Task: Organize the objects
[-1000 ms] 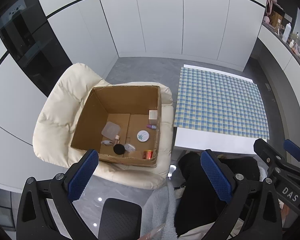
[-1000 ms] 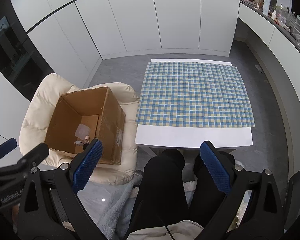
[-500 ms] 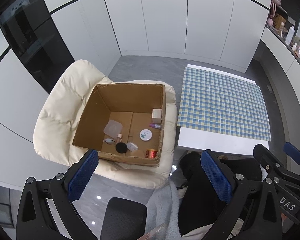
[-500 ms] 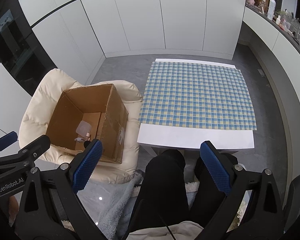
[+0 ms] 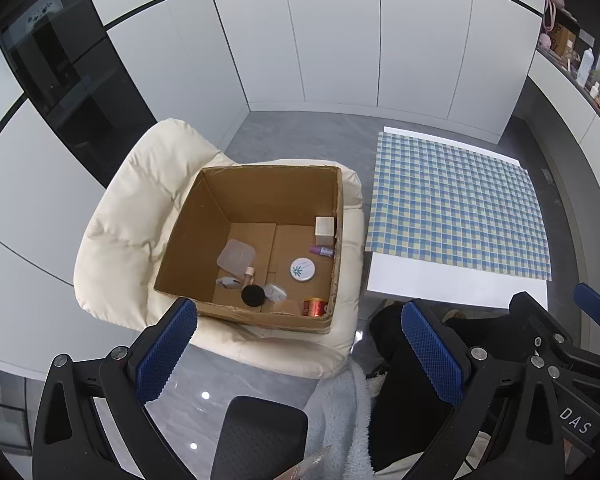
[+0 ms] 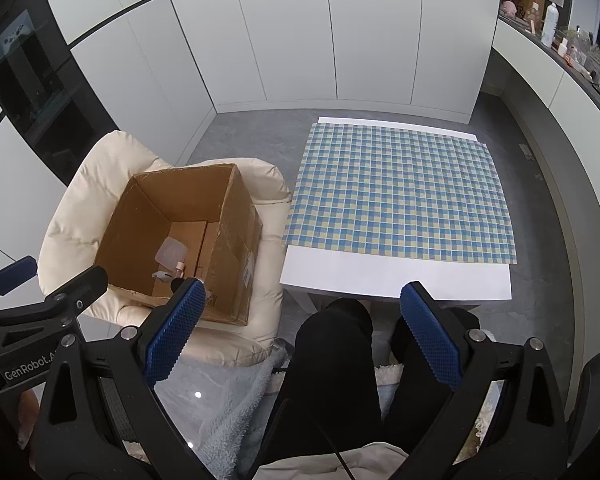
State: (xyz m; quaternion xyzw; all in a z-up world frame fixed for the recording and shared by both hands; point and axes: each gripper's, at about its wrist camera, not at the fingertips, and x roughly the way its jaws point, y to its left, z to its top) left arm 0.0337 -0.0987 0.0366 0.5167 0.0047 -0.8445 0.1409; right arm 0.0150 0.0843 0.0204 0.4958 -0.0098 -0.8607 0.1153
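Small things wait in the cardboard box [image 5: 204, 240] on the cream chair [image 5: 128, 220]. Near you, your left gripper [image 5: 300, 344] and right gripper [image 6: 298, 332] both hold their fingers wide apart with nothing between them. Past your knees stands the desk [image 6: 396, 280] with its checked cloth [image 6: 400, 196].

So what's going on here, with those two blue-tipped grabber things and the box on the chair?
A seated person holds a two-finger gripper in each hand. The left gripper and right gripper both hang open and hold nothing. Small items, among them a round white tin, a black puff and a red spool, lie in a cardboard box on a cream chair. The checked cloth on the white table beside it is bare. Nothing has been picked up yet.
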